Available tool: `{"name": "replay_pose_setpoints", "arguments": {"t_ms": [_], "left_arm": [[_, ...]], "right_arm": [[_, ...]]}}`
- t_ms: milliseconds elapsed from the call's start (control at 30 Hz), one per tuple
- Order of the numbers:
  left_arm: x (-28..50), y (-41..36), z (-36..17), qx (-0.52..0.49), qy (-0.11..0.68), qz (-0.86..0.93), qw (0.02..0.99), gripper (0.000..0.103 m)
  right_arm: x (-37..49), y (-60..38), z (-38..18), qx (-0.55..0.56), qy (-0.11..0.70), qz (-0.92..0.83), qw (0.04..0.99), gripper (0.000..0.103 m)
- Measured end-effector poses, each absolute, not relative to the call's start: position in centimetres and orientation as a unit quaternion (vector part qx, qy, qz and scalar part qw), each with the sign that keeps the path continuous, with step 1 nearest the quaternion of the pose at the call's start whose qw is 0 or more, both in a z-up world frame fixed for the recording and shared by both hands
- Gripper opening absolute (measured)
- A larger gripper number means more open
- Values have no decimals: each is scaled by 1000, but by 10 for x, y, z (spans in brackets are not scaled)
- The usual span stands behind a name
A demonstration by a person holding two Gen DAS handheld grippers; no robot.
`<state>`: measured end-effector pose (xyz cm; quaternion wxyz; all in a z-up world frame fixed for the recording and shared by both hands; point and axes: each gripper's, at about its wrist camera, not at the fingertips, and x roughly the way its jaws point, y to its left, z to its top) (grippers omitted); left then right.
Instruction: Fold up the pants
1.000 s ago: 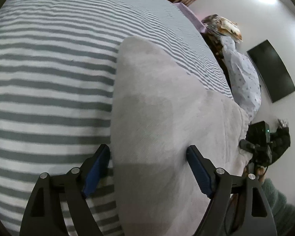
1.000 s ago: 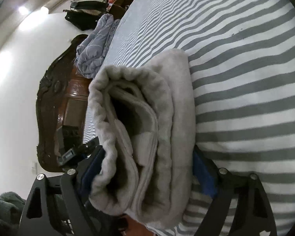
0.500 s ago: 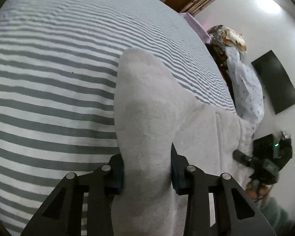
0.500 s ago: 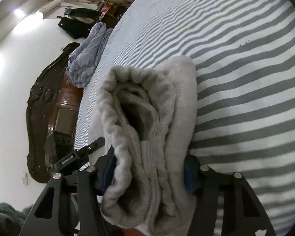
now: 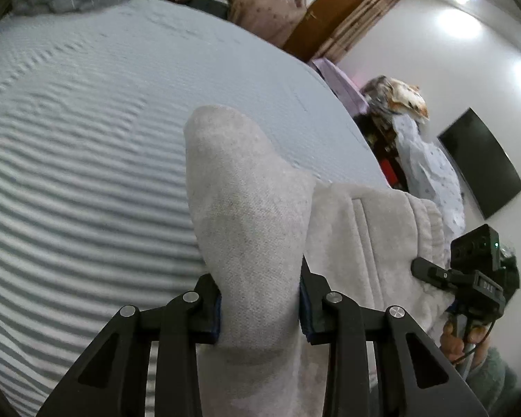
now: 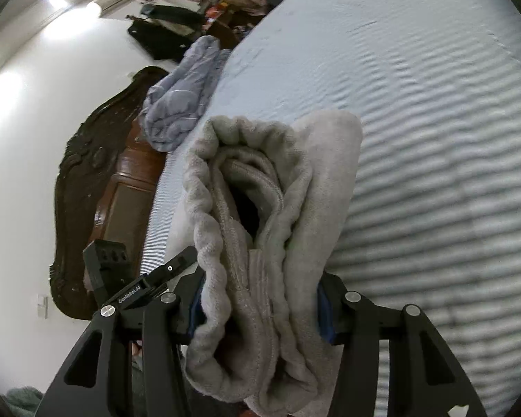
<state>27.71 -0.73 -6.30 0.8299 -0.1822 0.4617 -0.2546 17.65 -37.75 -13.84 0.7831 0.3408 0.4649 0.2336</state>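
Grey fleece fills the lower middle of both wrist views. In the left wrist view the left gripper point(image 5: 260, 307) is clenched on a folded end of the pants point(image 5: 246, 208), blue pads pressing the cloth from both sides; the fabric rises from between the fingers toward the centre of the frame and spreads to the right, where its gathered waistband reaches the right gripper point(image 5: 469, 274) at the right edge. Those jaws have just been closing, with the cloth between them. In the right wrist view the right gripper point(image 6: 260, 309) grasps the bunched waistband end of the pants point(image 6: 260, 208), layers stacked thick between its pads; its jaws too have just been closing on the fabric. The left gripper point(image 6: 139, 278) shows at lower left, beside the cloth. Behind the pants lies the striped bedsheet point(image 6: 434, 139), grey and white. Farther off, upper left, a dark carved headboard point(image 6: 87, 180) and a crumpled blue blanket point(image 6: 180, 104)
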Motion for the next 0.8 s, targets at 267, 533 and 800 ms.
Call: {"name": "replay_pose_setpoints", "arguments": {"t_ms": [267,533,800], "left_arm": [[328,52,-78,-172,464,-202,845,34],[341,97,-145,-197,494,-170,830,40],[313,92,-136,-150,484,-151,849,51]], "right_arm": [[252,-314,-172,332,491,265,761,48],[275,-293,-225,302,531,221,760,67],[243,-288,-202,222,522,186,802,81]]}}
